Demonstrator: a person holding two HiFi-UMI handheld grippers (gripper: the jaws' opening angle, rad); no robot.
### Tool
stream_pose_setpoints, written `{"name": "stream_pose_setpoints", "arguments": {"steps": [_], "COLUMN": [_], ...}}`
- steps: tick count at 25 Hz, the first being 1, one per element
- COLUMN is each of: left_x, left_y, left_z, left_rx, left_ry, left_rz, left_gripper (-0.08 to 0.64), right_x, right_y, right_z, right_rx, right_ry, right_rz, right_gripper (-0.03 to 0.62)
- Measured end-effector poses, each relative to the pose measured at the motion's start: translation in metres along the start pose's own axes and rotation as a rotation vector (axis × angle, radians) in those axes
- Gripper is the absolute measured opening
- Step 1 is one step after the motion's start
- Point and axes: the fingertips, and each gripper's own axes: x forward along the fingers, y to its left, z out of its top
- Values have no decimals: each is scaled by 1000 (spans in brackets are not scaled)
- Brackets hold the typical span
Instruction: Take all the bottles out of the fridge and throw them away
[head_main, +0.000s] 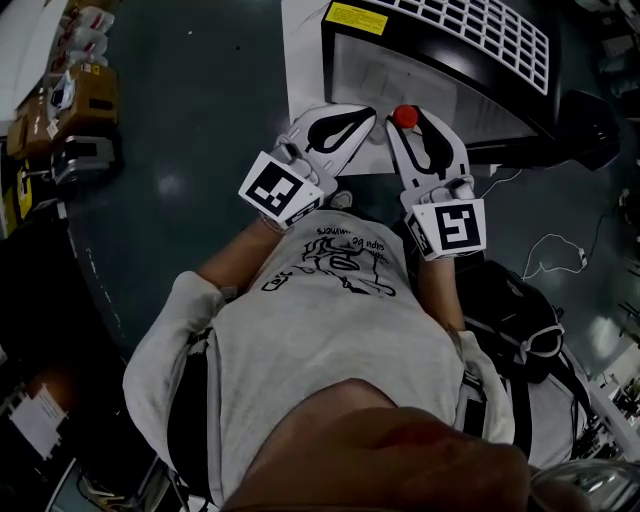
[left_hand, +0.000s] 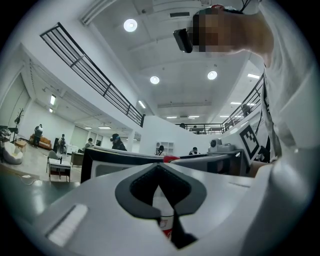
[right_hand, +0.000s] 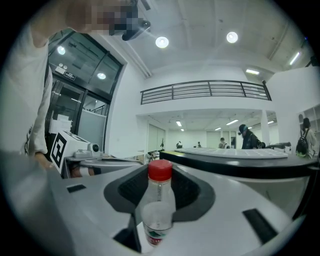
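My right gripper (head_main: 415, 122) is shut on a clear bottle with a red cap (head_main: 404, 115). In the right gripper view the bottle (right_hand: 159, 210) stands upright in the hollow of the pads, its red-and-green label low down. My left gripper (head_main: 350, 118) is beside it, with its jaws drawn together. In the left gripper view a clear bottle with a red label (left_hand: 162, 207) shows between the pads of the left gripper (left_hand: 160, 175). Both grippers sit in front of the black fridge (head_main: 440, 50), which has a white grille on top.
A white sheet (head_main: 300, 60) lies on the dark floor left of the fridge. Boxes and clutter (head_main: 70, 90) line the far left. A black bag (head_main: 520, 300) and white cables (head_main: 560, 250) lie at the right. People stand far off in the hall.
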Motion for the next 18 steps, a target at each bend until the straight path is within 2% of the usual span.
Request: {"name": "stream_pose_setpoints", "arguments": {"steps": [18], "left_x": [-95], "left_y": [51], "left_z": [22], "left_rx": [20], "left_ry": [-13], "left_rz": [111], "left_gripper": [9], "right_x": [60], "right_y": [90], "right_z": [20], "right_rx": [-19], "right_ry": [-18], "right_rz": [133], "right_gripper": [146]}}
